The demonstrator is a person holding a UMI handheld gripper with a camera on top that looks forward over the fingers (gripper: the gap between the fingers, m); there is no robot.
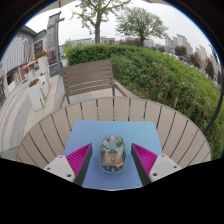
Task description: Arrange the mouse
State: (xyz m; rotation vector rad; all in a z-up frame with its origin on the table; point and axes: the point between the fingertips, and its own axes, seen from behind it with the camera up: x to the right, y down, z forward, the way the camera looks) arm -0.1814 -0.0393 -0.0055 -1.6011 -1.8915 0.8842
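Observation:
A translucent mouse point(112, 152) with coloured parts showing inside lies on a blue mouse mat point(112, 138) on a round wooden slatted table point(60, 125). My gripper point(112, 158) is open, its pink pads point(80, 158) to the left and right of the mouse. The mouse stands between the fingers with a gap at each side and rests on the mat.
A wooden bench point(88, 78) stands beyond the table. A green hedge point(170, 80) runs to the right. A paved path point(25, 105) and a white planter point(38, 92) lie to the left, with trees point(100, 15) and buildings behind.

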